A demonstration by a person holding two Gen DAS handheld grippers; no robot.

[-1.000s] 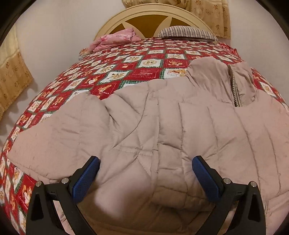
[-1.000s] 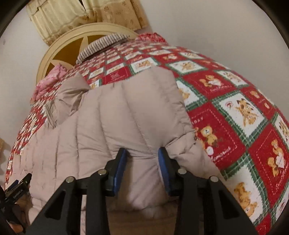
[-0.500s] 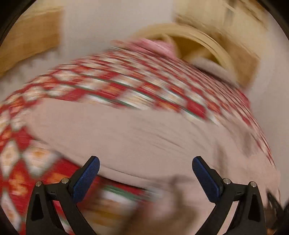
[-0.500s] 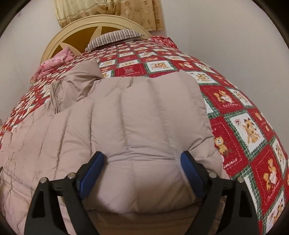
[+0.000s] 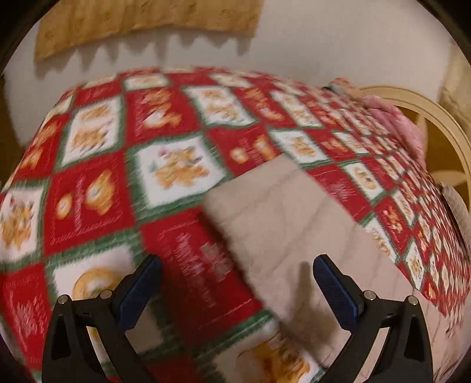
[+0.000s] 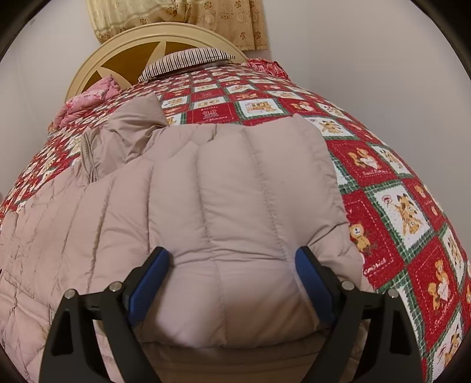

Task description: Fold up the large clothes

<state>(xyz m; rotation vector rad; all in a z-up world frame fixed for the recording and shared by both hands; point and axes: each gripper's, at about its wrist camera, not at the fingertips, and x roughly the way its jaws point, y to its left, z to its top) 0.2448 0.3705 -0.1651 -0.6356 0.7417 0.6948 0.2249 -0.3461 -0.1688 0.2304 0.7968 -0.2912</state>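
A beige quilted down jacket (image 6: 223, 212) lies spread on the bed, its zipped collar (image 6: 117, 138) at the upper left. My right gripper (image 6: 232, 280) stands open over the jacket's near folded edge; the padded cloth bulges between the blue pads without being pinched. In the blurred left wrist view, my left gripper (image 5: 235, 291) is open and holds nothing. It hangs above the red quilt beside the end of a jacket sleeve (image 5: 282, 212), which reaches up to its right finger.
A red, white and green teddy-bear quilt (image 6: 391, 206) covers the bed. A round cream headboard (image 6: 123, 56), a striped pillow (image 6: 188, 60) and pink bedding (image 6: 88, 100) sit at the far end. White walls and a yellow curtain (image 5: 147, 20) stand behind.
My right gripper's jaws opened wide and let go of the jacket fold. My left gripper swung sideways off the jacket body and rolled, so it now faces the sleeve end over the quilt.
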